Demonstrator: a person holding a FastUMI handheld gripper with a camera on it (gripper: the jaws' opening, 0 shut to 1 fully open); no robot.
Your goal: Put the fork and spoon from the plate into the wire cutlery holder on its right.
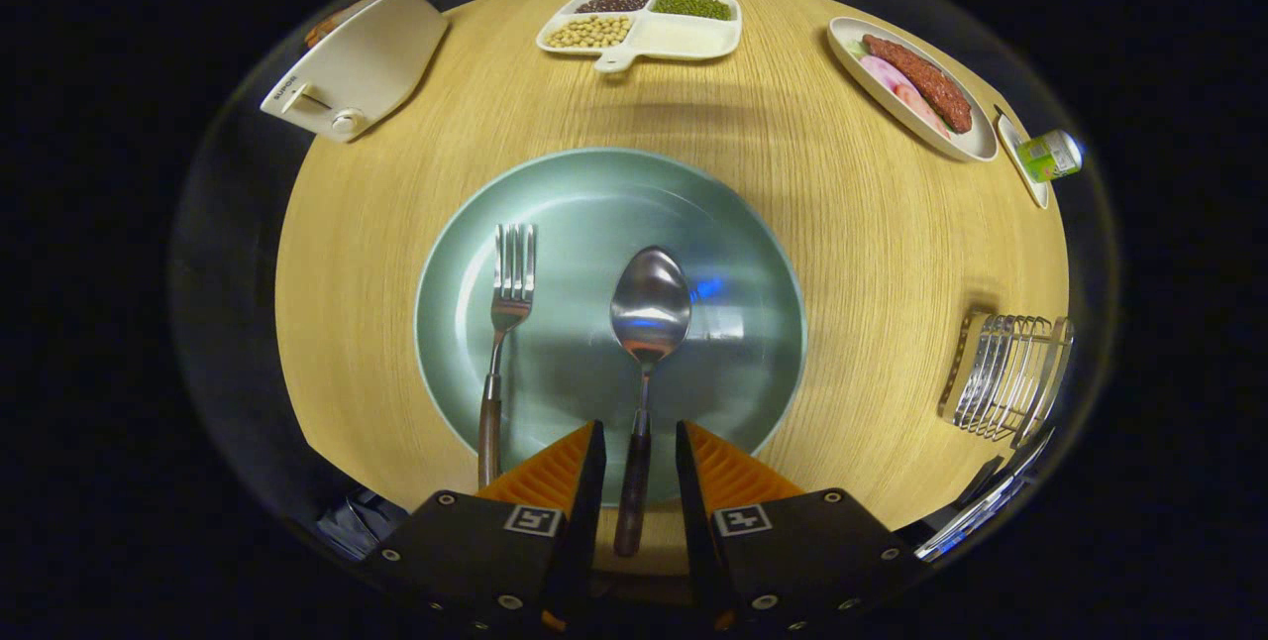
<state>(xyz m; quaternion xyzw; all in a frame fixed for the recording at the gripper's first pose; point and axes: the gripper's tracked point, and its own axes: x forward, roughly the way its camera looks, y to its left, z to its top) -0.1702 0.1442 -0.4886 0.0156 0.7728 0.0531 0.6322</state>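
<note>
A: Right at the gripper [639,452] now. Two orange ribbed fingers [555,472] either side of the spoon's dark handle, with a sliver of gap showing on each side. I'd call that partly closed around it, not clamped.

B: Agreed, nothing is held as far as I can see. The spoon [646,343] looks to lie flat, bowl pointing away, handle running back between the fingers and over the near rim of the plate [753,254]. Lining up on the handle makes sense: it's the narrow part and sticks out past the rim, easier to pinch than the bowl.

A: Just beside it, to the left, the fork [503,343] lies roughly parallel, tines away, its handle also hanging over the rim. Well clear of the fingers, so one squeeze should take the spoon alone.

B: And the target? The wire cutlery holder [1010,373] sits off to the right on the wooden table [852,224], well apart from the plate. Neither piece is in it yet.

A: Further out, a divided tray of beans [642,24] at the far side, a white toaster [357,65] far left, a dish of sliced meat [916,85] far right, a small green-labelled bottle [1050,155] beside that.

B: None of it crowds the route to the holder, I'd judge.
</note>
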